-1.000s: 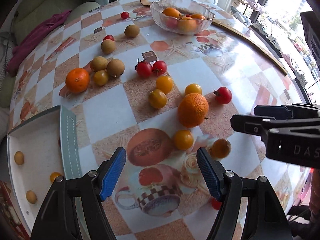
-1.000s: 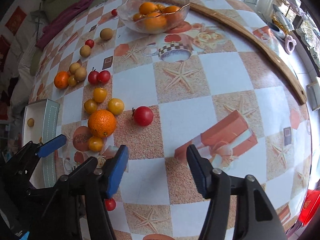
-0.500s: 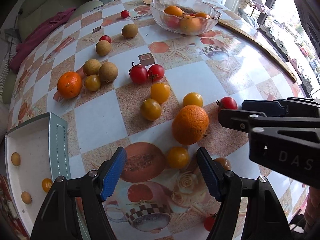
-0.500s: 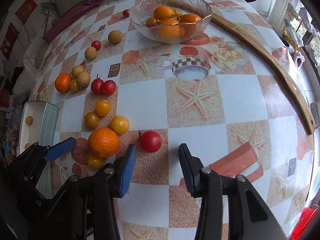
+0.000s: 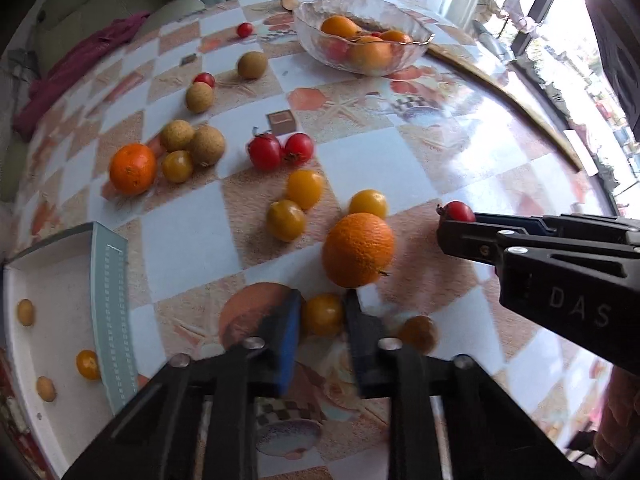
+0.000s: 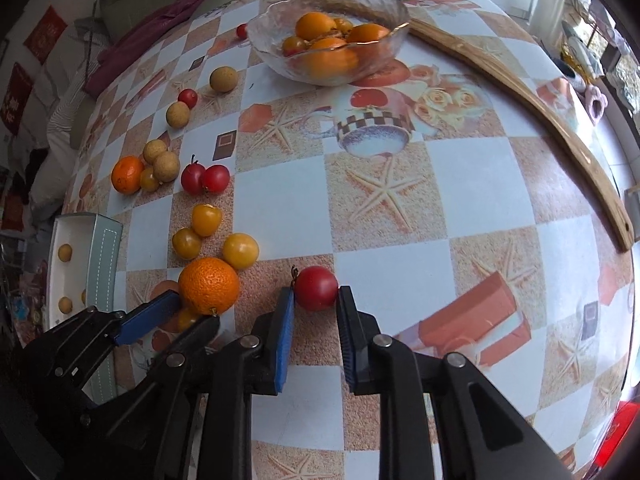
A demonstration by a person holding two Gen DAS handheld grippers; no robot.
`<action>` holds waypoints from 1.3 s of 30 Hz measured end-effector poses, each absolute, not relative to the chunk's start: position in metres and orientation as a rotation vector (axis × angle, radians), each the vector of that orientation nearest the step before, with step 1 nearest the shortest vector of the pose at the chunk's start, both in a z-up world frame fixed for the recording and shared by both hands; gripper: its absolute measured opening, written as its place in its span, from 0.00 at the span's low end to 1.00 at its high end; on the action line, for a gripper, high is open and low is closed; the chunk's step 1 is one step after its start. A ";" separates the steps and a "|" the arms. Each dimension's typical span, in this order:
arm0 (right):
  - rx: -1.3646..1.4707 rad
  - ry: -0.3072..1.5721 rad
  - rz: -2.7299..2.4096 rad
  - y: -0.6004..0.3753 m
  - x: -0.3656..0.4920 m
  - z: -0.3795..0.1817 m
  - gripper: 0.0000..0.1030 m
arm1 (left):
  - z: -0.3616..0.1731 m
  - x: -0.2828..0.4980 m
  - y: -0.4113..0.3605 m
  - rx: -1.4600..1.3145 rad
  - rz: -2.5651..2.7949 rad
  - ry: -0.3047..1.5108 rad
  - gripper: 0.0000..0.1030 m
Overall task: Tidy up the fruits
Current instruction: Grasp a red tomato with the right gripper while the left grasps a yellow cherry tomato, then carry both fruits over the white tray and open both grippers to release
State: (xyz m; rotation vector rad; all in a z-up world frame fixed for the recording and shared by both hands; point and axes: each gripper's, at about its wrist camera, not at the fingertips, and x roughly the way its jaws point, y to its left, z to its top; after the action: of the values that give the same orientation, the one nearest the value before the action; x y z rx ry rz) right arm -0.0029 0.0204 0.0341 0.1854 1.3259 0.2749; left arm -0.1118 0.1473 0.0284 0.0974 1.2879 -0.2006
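Note:
In the left wrist view my left gripper points down at the table, its jaws closing with both blue pads against a small yellow tomato. A big orange lies just beyond it. In the right wrist view my right gripper is closing as well, its pads touching both sides of a red tomato that rests on the tablecloth. More yellow tomatoes, red tomatoes, brown longans and another orange are scattered to the left.
A glass bowl holding oranges and tomatoes stands at the far side. A white box with a few small fruits sits at the left table edge. A wooden strip curves along the right. The two grippers work side by side.
Both grippers went from wide open to closed: the left around the yellow tomato, the right around the red tomato. Both views drew slightly nearer the fruit.

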 end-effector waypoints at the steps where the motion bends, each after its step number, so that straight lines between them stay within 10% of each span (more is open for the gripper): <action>1: 0.190 1.324 0.272 0.019 -0.005 0.035 0.22 | 0.029 -0.112 0.149 0.084 -0.212 1.294 0.21; 39: 0.141 1.307 0.467 0.136 -0.025 0.093 0.22 | 0.087 -0.157 0.334 -0.132 0.003 1.232 0.21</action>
State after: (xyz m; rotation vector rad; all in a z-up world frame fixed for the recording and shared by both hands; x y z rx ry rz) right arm -0.0255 0.1365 0.0927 0.1409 1.3075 0.4671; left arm -0.1570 0.3339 0.0872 -0.1316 1.2320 0.0033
